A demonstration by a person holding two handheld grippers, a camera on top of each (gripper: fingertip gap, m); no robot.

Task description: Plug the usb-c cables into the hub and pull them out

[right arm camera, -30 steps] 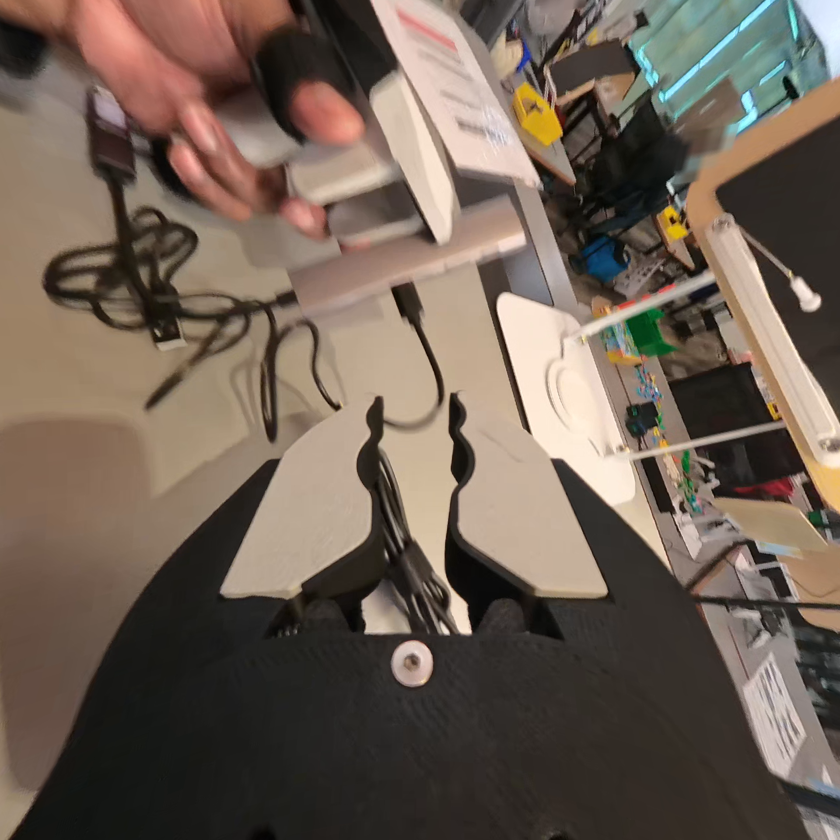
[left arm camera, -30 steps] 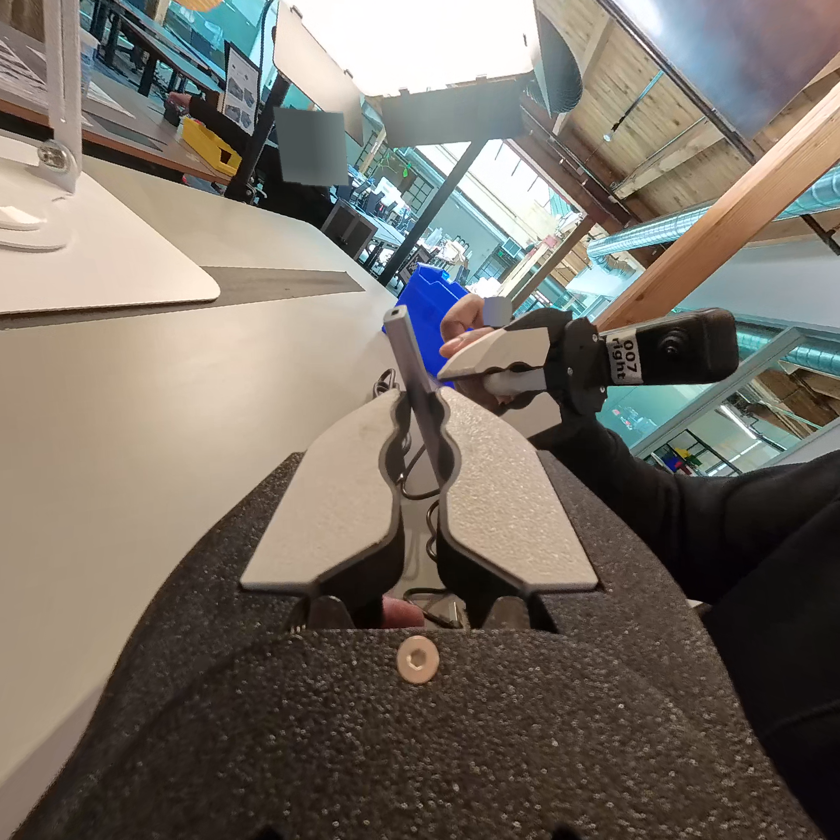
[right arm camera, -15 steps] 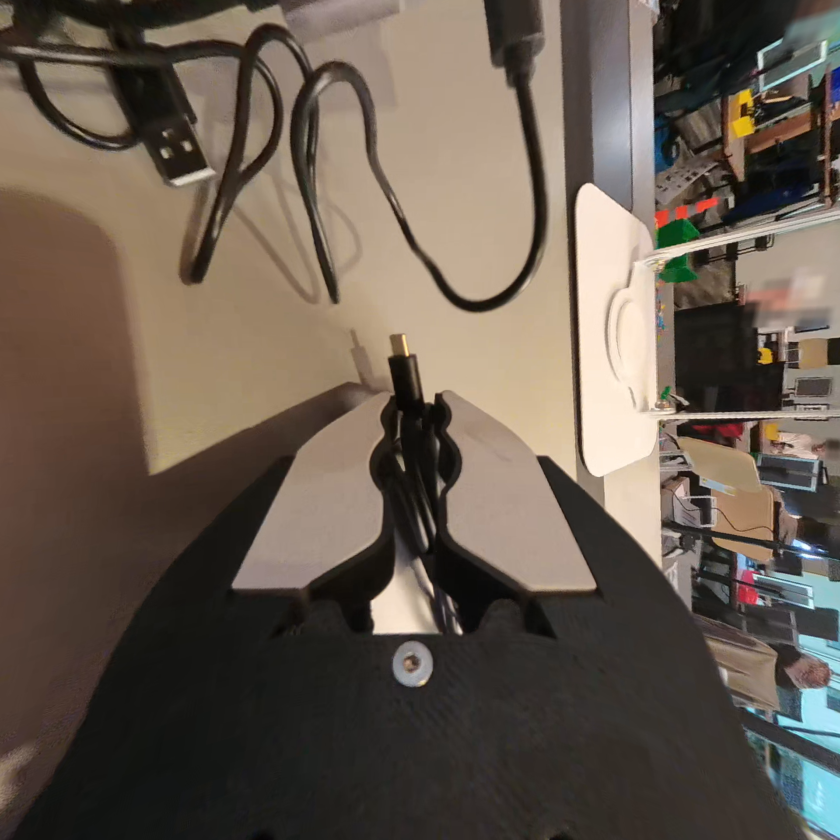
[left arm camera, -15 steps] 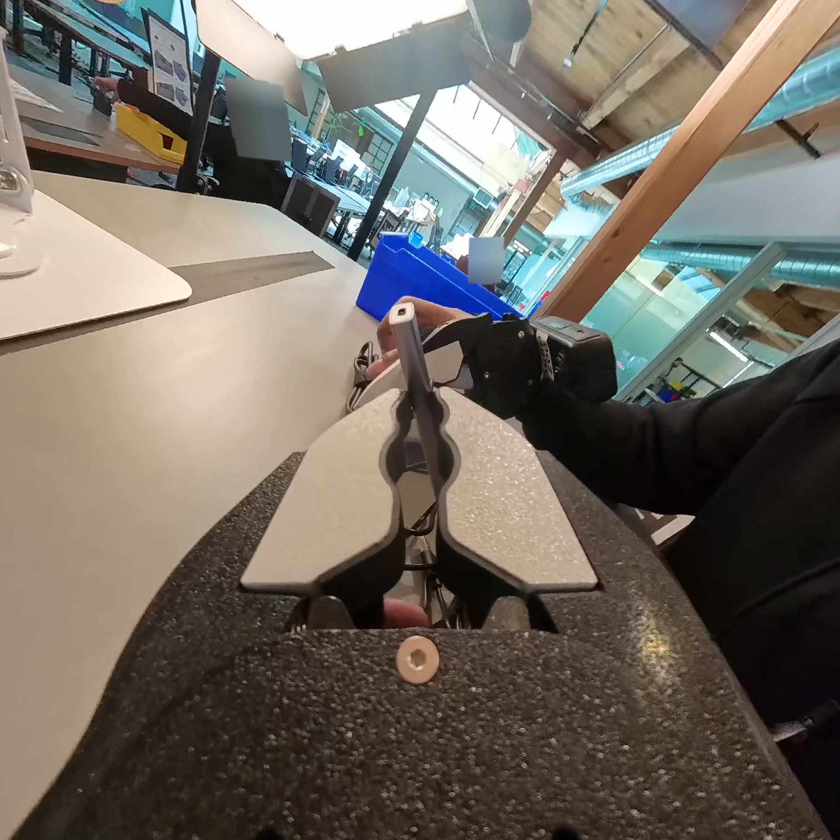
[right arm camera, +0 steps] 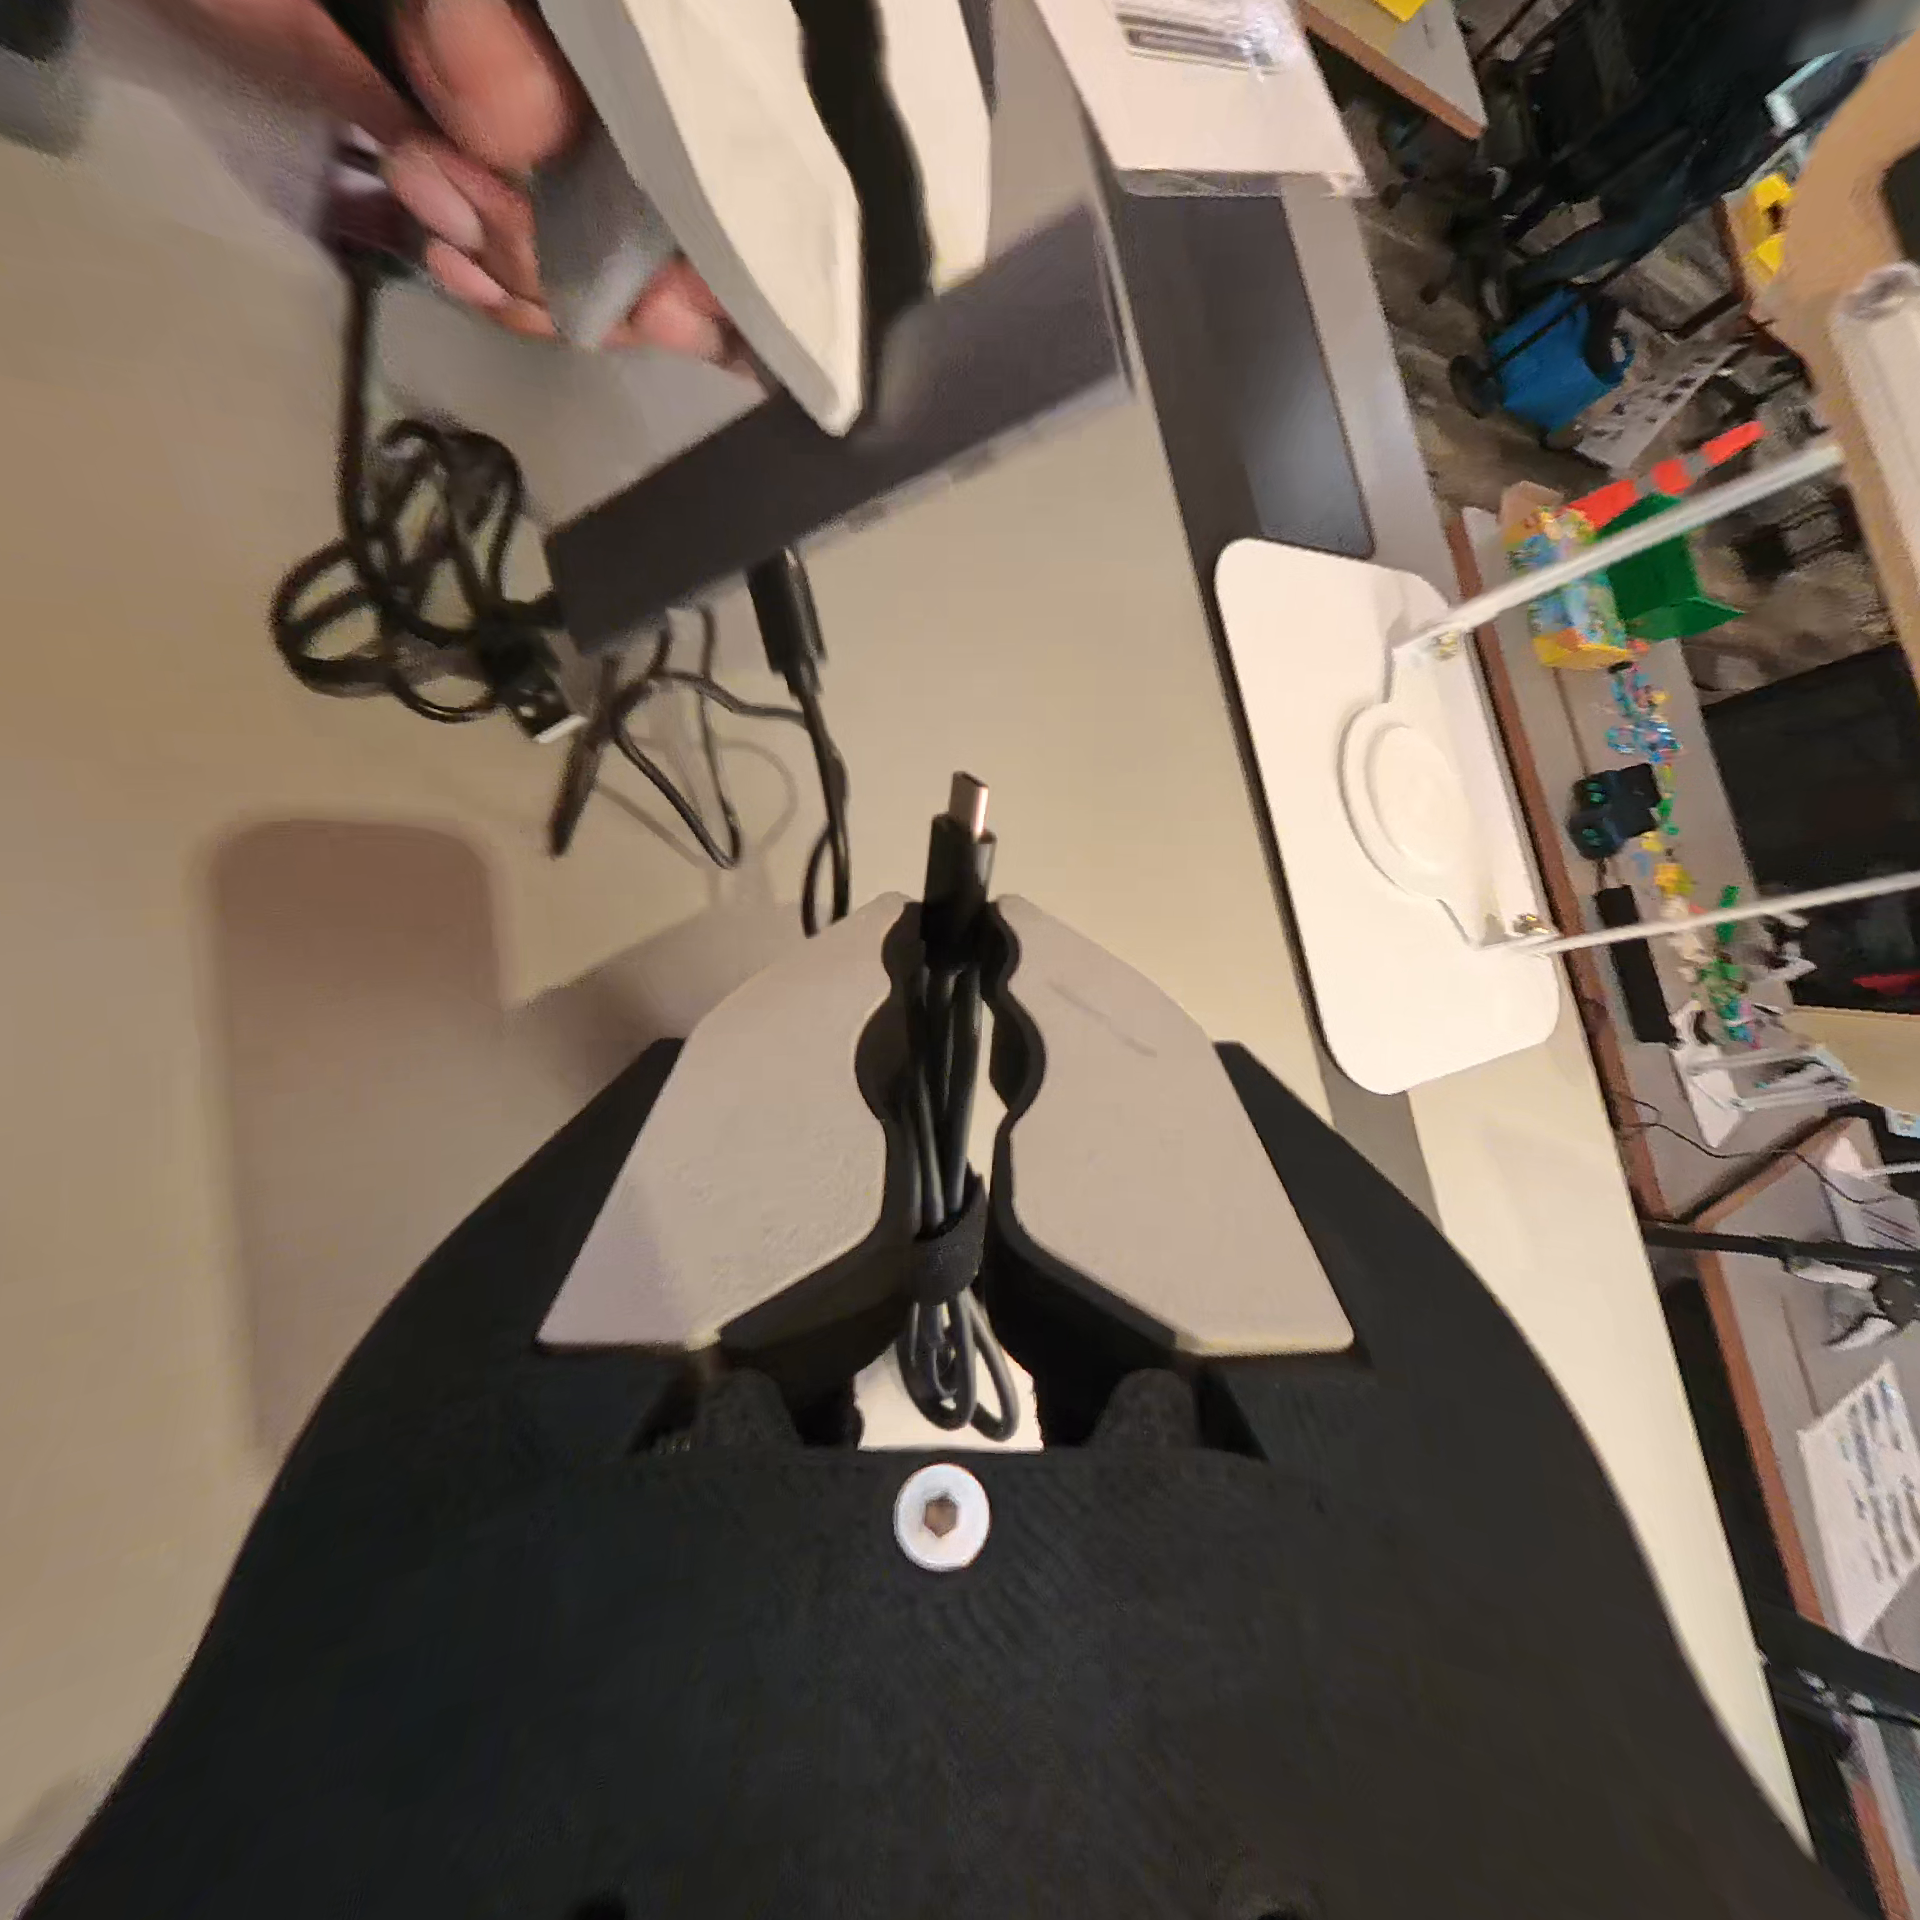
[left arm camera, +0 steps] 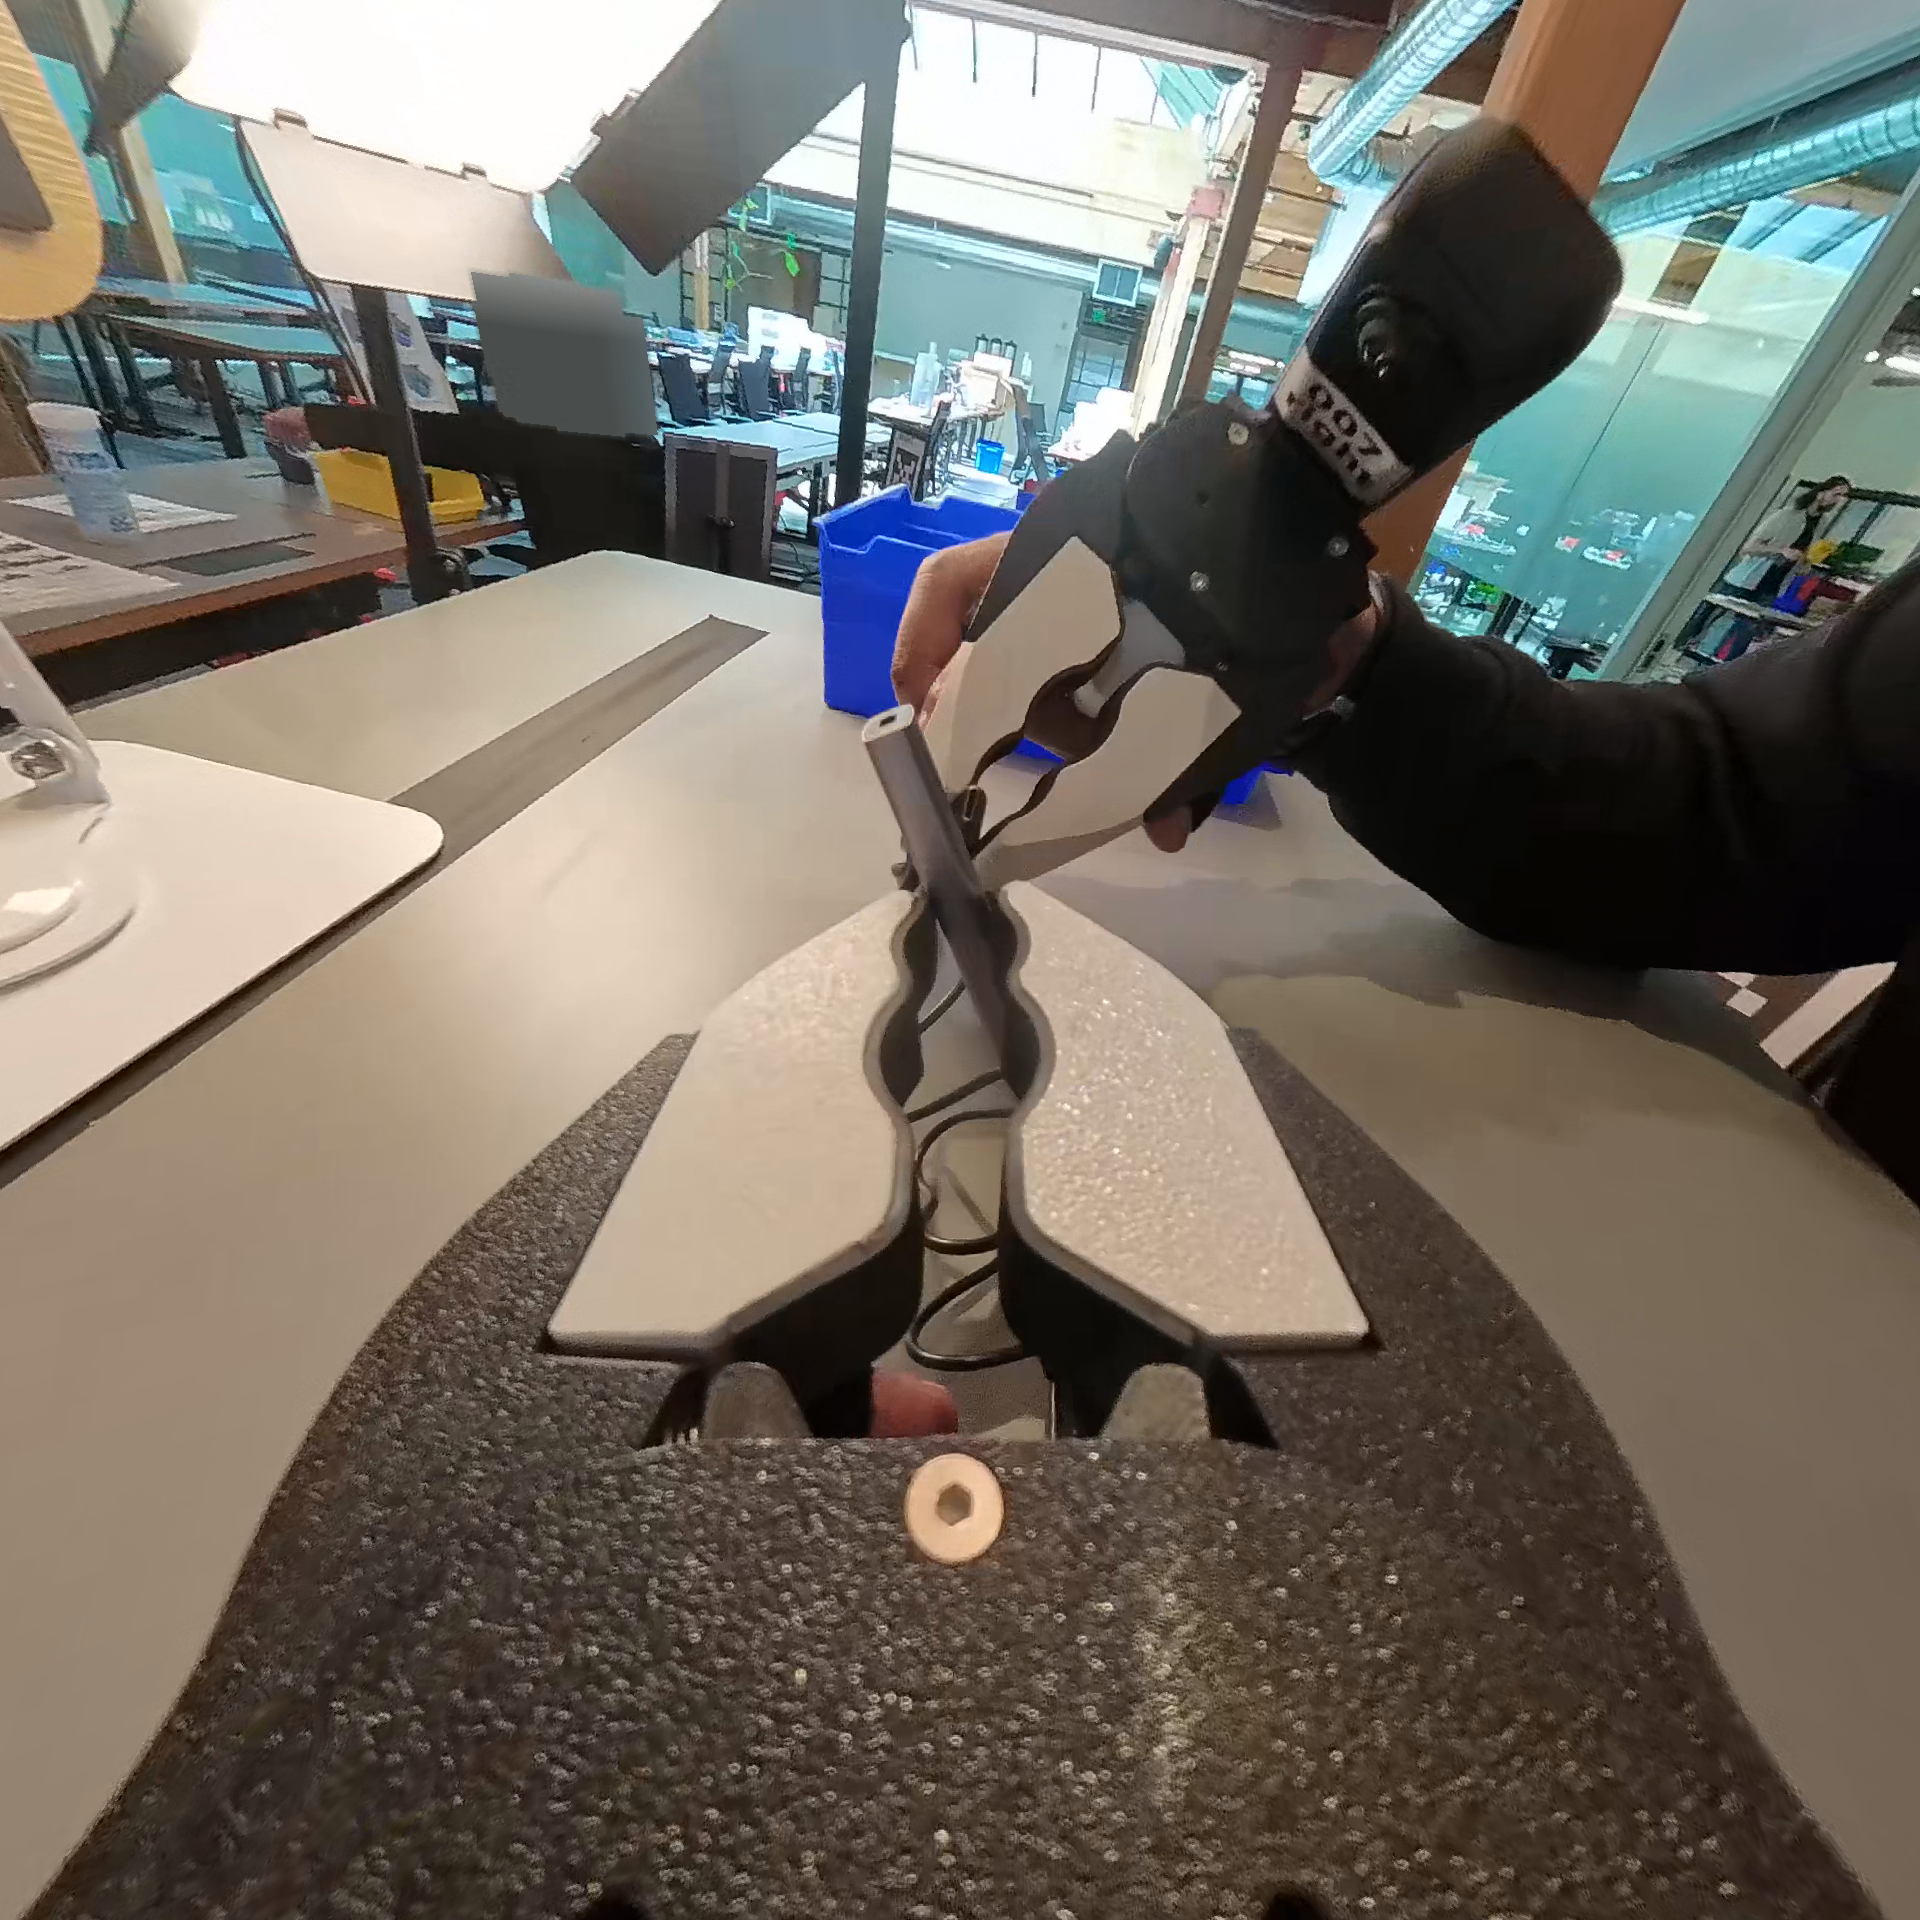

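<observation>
both grippers [left arm camera: 961, 914] [right arm camera: 951, 909] face each other, jaws clamped.

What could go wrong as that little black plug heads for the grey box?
1. The USB-C plug, pinched in the right hand-held gripper, sits apart from the grey hub; a slightly skewed approach could miss the port or jam.
2. The left hand-held gripper holds the hub tilted in the air, so a push might twist it loose.
3. Another black cable already hangs from the hub and could snag.
</observation>
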